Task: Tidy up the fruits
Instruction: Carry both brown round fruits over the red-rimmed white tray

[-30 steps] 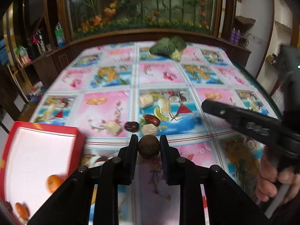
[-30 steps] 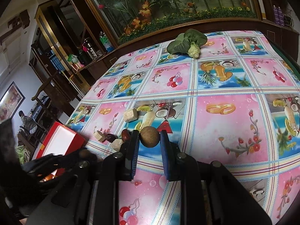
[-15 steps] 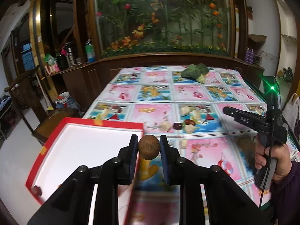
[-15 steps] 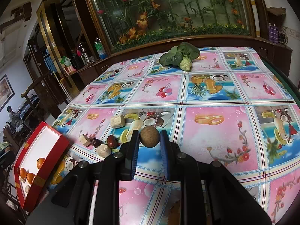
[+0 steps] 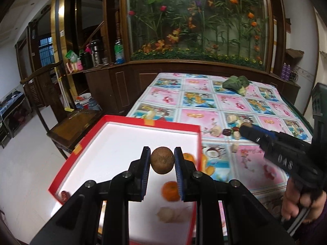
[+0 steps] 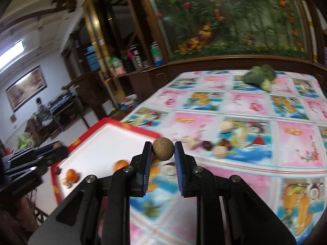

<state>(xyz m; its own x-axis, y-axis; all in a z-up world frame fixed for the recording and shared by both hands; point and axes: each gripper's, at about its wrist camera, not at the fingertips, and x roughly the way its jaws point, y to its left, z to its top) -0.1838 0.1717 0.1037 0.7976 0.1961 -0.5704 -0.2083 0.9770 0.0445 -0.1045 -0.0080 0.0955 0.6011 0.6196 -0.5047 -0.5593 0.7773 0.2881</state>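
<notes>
My left gripper (image 5: 162,161) is shut on a brown round fruit (image 5: 162,159) and hangs over the red box (image 5: 126,122) with the white floor. Two orange fruits (image 5: 171,190) and a pale peeled fruit (image 5: 171,214) lie in the box below it. My right gripper (image 6: 163,150) is shut on a second brown round fruit (image 6: 162,148), above the box's right rim (image 6: 130,127). It also shows at the right of the left wrist view, as the right gripper (image 5: 248,129) held by a hand (image 5: 302,201). Dark red and pale fruits (image 6: 212,146) lie on the tablecloth.
The flowered tablecloth (image 6: 245,102) covers the table; a green leafy vegetable (image 6: 260,77) lies at its far end. A wooden chair (image 5: 71,126) stands by the left table edge. Behind is a glass flower case (image 5: 196,20) and shelves with bottles (image 5: 92,55). A person (image 6: 41,112) sits far left.
Both grippers swung left from the tablecloth towards the red box, each keeping its brown fruit. The left one is now over the box floor, the right one at its right rim.
</notes>
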